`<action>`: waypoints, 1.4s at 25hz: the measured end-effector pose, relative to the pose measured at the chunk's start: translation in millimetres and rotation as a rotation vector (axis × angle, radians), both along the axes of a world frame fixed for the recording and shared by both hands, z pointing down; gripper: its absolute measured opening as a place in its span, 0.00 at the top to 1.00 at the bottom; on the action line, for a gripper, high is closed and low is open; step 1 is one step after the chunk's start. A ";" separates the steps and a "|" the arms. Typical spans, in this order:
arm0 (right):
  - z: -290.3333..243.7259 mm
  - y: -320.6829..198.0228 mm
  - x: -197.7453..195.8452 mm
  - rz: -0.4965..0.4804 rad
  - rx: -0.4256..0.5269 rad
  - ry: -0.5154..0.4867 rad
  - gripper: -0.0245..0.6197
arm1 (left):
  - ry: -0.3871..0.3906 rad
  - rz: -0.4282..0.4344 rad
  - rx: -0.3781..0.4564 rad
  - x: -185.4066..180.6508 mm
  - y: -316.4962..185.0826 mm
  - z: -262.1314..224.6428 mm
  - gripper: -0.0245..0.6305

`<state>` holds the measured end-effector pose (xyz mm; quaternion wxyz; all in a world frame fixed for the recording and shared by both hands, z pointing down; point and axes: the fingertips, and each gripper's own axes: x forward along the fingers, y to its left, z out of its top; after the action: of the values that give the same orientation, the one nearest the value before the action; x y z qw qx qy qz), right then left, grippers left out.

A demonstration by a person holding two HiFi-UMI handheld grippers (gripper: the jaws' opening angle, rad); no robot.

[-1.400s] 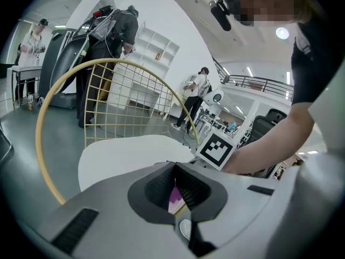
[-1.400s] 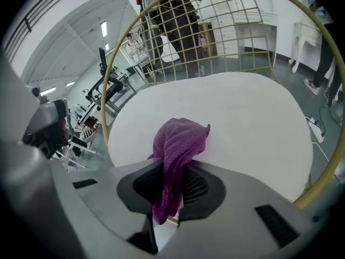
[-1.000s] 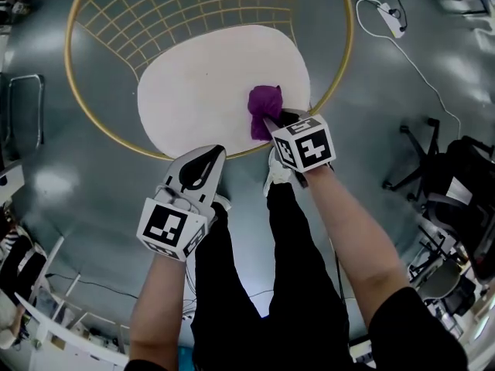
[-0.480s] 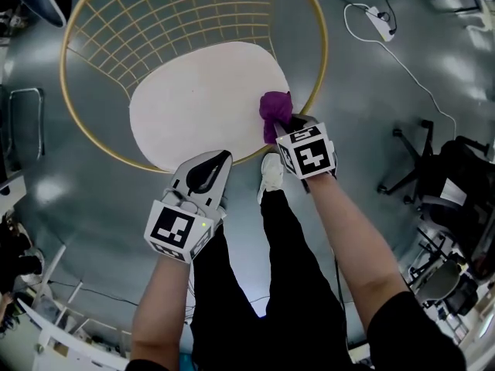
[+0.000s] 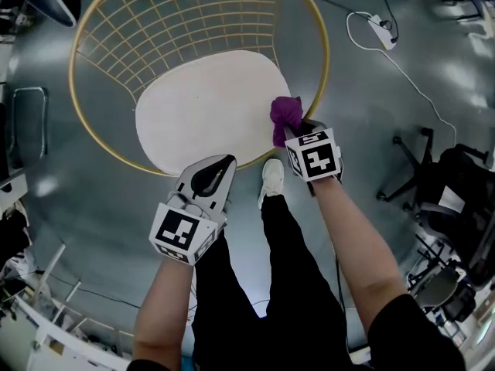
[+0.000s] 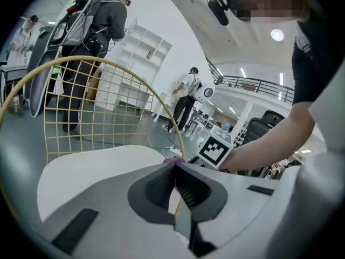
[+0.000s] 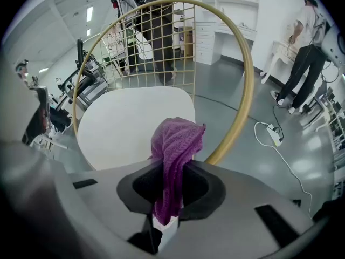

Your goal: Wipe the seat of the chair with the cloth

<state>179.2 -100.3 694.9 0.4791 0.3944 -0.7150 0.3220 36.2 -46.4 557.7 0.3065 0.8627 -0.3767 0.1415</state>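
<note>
- Rightward since a second ago: cloth [image 5: 285,116] and right gripper [image 5: 296,132] now sit at the right edge of the seat [image 5: 201,107].
- Left gripper [image 5: 219,167]: jaws together, empty, off the seat's front.
- Right gripper is clamped on the cloth.
- Cloth looks soft, light and floppy; pinching a bunched fold suits it.

cloth [image 5: 285,114] farther right on seat [image 5: 201,107]

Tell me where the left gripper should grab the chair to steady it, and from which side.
Probably the gold rim at its front arc, just ahead of the left gripper, coming from above with jaws opened across it. It is thin and bare there; the seat is too broad to pinch.
</note>
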 end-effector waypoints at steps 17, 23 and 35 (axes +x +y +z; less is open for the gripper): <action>-34.3 -4.5 -96.4 -0.093 0.063 -0.254 0.85 | -0.015 -0.089 0.008 -66.2 2.1 2.2 0.94; -38.7 11.1 -191.9 -0.156 -0.027 -0.448 0.85 | -0.027 -0.154 0.006 -116.0 13.4 2.6 0.94; -19.8 38.5 -322.4 -0.237 -0.117 -0.528 0.85 | -0.044 -0.259 -0.020 -218.8 46.0 18.4 0.94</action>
<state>-143.2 -61.8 675.2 0.3327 0.1823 -0.8364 0.3956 -182.6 -0.4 576.1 0.3223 0.8004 -0.4902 0.1233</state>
